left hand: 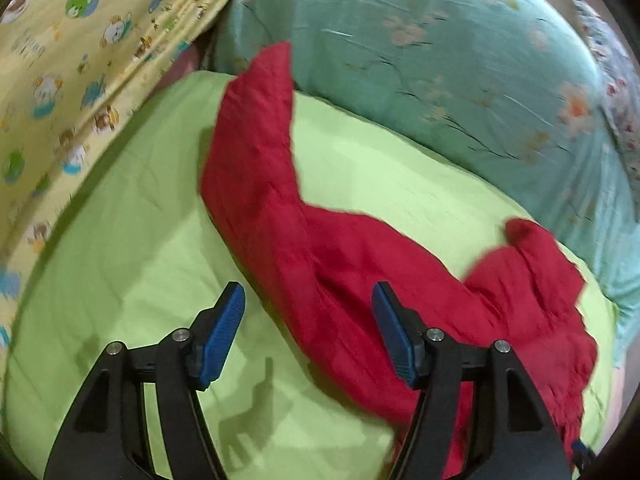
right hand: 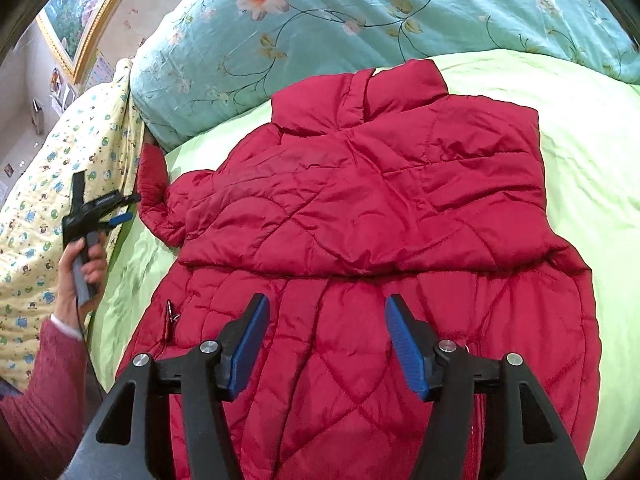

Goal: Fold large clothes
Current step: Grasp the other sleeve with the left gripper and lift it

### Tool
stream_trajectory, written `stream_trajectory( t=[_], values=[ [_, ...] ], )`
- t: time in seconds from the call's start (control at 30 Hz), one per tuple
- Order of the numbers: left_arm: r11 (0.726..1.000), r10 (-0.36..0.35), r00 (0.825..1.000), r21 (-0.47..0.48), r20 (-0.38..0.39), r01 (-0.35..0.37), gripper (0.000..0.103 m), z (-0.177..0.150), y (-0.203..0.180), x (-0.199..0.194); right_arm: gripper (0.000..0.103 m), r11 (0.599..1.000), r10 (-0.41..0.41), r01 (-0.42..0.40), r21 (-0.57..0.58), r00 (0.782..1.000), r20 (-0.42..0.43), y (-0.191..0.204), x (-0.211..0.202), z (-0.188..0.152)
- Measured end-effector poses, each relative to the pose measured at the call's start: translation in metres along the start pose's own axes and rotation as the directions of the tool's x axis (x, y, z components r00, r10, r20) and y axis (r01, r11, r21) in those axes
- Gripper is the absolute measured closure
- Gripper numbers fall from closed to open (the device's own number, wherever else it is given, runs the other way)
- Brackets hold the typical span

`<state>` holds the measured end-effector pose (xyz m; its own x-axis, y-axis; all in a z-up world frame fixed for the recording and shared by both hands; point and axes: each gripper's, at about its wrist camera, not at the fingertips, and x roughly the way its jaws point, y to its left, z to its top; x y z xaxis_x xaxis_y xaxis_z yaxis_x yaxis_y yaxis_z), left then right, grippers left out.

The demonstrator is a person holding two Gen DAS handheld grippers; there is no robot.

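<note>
Bed setup: lime-green sheet [left hand: 120, 220] as the work surface, yellow cartoon-print quilt [left hand: 60, 80] banked up in the upper left, teal floral duvet [left hand: 440, 60] across the top and right. Both look pushed aside, probably to keep a flat patch free for folding.

Left wrist view: red quilted jacket [left hand: 320, 248] runs diagonally from upper centre to lower right, its sleeve [left hand: 256, 120] stretched out towards the top of the frame. Left gripper [left hand: 308, 304] sits at the bottom, blue pads parted about halfway, nothing between them; the left pad is over bare sheet, the right over the jacket edge. Frame is blurred. My read: it's clear of the sleeve and lined up to take it for a fold inward.

Right wrist view: jacket [right hand: 360, 200] fills the centre, collar [right hand: 400, 84] towards the top, lying on the sheet [right hand: 580, 140]. The upper body looks doubled over the lower half along a crosswise crease, so likely one fold is done. Sleeve [right hand: 154, 184] sticks out at centre left, unfolded. Right gripper [right hand: 326, 340] hovers over the lower hem area, jaws roughly half open, holding nothing. Left gripper [right hand: 120, 208] shows at the left edge in the person's hand [right hand: 84, 268], beside the sleeve cuff, apparently not touching it. Framed picture [right hand: 80, 12] in the upper left corner.
</note>
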<state>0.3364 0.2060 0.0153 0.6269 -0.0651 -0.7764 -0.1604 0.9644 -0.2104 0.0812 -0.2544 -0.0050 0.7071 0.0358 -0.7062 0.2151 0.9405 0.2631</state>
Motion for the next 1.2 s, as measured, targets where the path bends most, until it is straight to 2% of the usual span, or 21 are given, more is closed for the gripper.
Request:
stream_trajectory(
  t=[0.27,0.3,0.33,0.37,0.43,0.63,0.77,0.93,1.1,1.2],
  values=[
    [0.995,0.094,0.995,-0.042,-0.019,-0.094,0.038,0.046,0.018,0.048,0.041,1.000,0.001,-0.001,0.005,1.000,-0.005,-0.002,-0.002,-0.003],
    [0.995,0.086,0.996,-0.052,-0.014,-0.087,0.050,0.048,0.022,0.052,0.041,1.000,0.003,-0.003,0.005,1.000,-0.005,-0.002,-0.002,-0.004],
    [0.996,0.068,0.998,-0.060,-0.012,-0.068,0.078,0.050,0.023,0.054,0.041,1.000,0.005,-0.005,0.005,1.000,-0.007,-0.002,-0.002,-0.004],
    [0.997,0.050,0.999,-0.065,-0.018,-0.051,0.086,0.050,0.024,0.056,0.041,1.000,0.005,-0.005,0.003,1.000,-0.008,-0.002,-0.002,-0.005],
    [0.997,0.032,0.999,-0.069,0.003,-0.031,0.092,0.045,0.025,0.049,0.041,1.000,0.006,-0.006,0.000,1.000,-0.009,-0.001,-0.001,-0.007],
    [0.997,-0.051,0.996,-0.054,0.071,0.055,0.094,0.025,0.015,0.017,0.041,1.000,0.023,-0.023,-0.010,1.000,-0.003,0.004,-0.002,-0.008],
    [0.990,-0.133,0.984,-0.024,0.117,0.136,0.094,0.010,-0.003,-0.013,0.041,1.000,0.029,-0.029,-0.009,1.000,0.005,0.007,-0.006,-0.009],
    [0.965,-0.262,0.953,0.031,0.149,0.261,0.094,-0.010,-0.040,-0.050,0.041,1.000,0.029,-0.029,0.003,1.000,0.013,0.006,-0.012,-0.014],
    [0.923,-0.383,0.913,0.088,0.143,0.373,0.094,-0.038,-0.083,-0.075,0.041,0.999,0.028,-0.029,0.023,0.999,0.024,0.000,-0.020,-0.017],
    [0.900,-0.431,0.893,0.131,0.131,0.415,0.094,-0.052,-0.110,-0.083,0.041,0.999,0.027,-0.028,0.036,0.999,0.033,-0.004,-0.026,-0.019]
  ],
)
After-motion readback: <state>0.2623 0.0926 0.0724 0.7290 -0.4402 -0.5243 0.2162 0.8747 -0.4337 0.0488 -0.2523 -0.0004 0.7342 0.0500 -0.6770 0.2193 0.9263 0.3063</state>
